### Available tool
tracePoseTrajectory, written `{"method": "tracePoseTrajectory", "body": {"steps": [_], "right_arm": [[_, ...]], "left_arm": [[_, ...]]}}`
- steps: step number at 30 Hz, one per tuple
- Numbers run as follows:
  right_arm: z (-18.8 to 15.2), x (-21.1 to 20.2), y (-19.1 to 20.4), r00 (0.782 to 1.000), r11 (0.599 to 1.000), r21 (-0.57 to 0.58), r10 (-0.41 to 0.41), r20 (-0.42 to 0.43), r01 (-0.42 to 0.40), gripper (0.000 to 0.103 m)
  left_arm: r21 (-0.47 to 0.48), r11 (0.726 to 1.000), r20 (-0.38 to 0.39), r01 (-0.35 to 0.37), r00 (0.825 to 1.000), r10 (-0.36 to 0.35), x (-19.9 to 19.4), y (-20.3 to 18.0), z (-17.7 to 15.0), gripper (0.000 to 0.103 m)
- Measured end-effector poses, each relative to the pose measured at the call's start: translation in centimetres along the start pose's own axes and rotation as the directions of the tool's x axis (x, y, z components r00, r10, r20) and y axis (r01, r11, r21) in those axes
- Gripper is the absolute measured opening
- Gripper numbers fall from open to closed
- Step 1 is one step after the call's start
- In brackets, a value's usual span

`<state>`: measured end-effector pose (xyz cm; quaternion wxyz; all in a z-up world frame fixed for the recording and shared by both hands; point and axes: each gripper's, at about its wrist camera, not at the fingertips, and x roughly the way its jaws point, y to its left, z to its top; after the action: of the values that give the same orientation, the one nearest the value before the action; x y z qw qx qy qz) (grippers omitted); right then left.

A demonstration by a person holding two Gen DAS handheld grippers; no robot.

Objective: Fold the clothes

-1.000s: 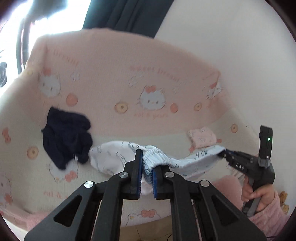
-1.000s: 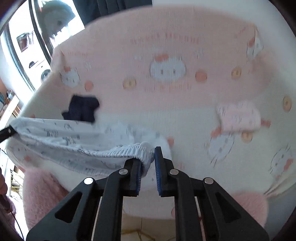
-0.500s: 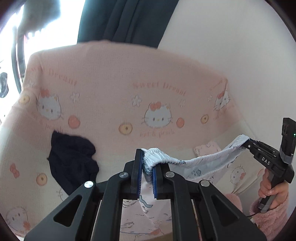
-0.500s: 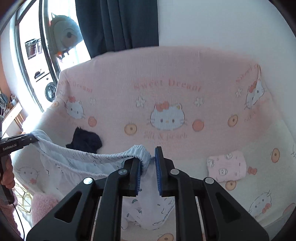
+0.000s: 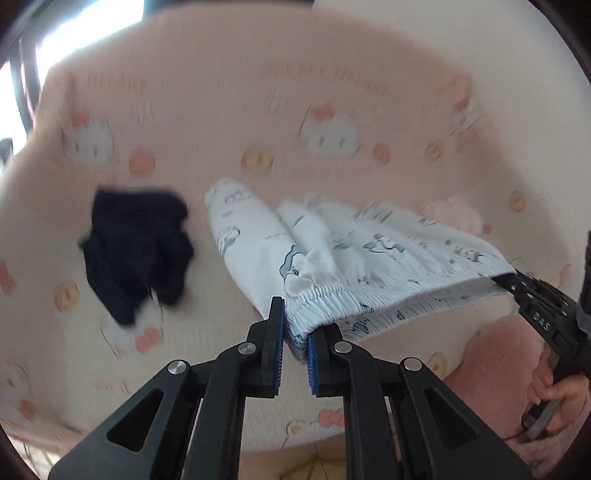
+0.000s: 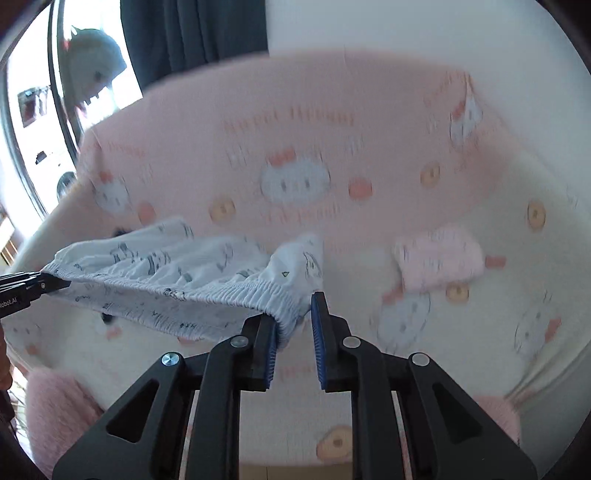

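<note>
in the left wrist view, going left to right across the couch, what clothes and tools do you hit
crumpled dark navy garment → white printed pants with elastic waistband, pinched by the left gripper → small folded pink garment behind them → black right gripper, jaws opening at the waistband's far end

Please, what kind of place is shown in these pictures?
Probably a home living room: a sofa under a pink cartoon-cat cover, a dark curtain by a bright window, and small clothes such as white printed pants laid out for folding.
</note>
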<state>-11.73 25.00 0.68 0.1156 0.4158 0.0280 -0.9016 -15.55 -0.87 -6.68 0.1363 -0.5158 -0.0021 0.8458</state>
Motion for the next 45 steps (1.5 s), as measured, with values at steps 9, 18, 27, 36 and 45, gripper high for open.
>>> {"method": "tracePoseTrajectory", "body": {"steps": [9,18,27,36,45], "right_arm": [[-10.3,12.1,-2.5,0.882,0.998,-0.005,-0.053,-0.469,0.057,0.020],[-11.1,8.5,-3.3,0.899,0.998,0.020,0.056,-0.434,-0.052,0.028],[-9.0,12.5,0.2,0.917,0.989,-0.120,0.032,-0.398,-0.086,0.027],[-10.6,12.1,-4.8,0.886,0.987,-0.125,-0.145,-0.440,0.100,0.029],[-10.0,8.6,-7.4,0.913,0.995,0.087,0.070,-0.402,-0.038,0.033]], "left_arm": [[0.017,1.000,-0.285,0.001,0.959,0.004,11.6,-0.6,-5.8,0.025],[-0.083,0.991,-0.120,0.107,0.986,-0.116,5.1,2.9,-8.1,0.051],[-0.125,0.992,-0.163,0.008,0.986,-0.029,10.5,3.1,-7.1,0.045],[0.118,0.982,-0.281,-0.147,0.944,0.175,13.2,0.3,-9.0,0.048],[-0.421,0.876,-0.173,0.235,0.927,-0.332,11.9,6.4,-10.3,0.048]]}}
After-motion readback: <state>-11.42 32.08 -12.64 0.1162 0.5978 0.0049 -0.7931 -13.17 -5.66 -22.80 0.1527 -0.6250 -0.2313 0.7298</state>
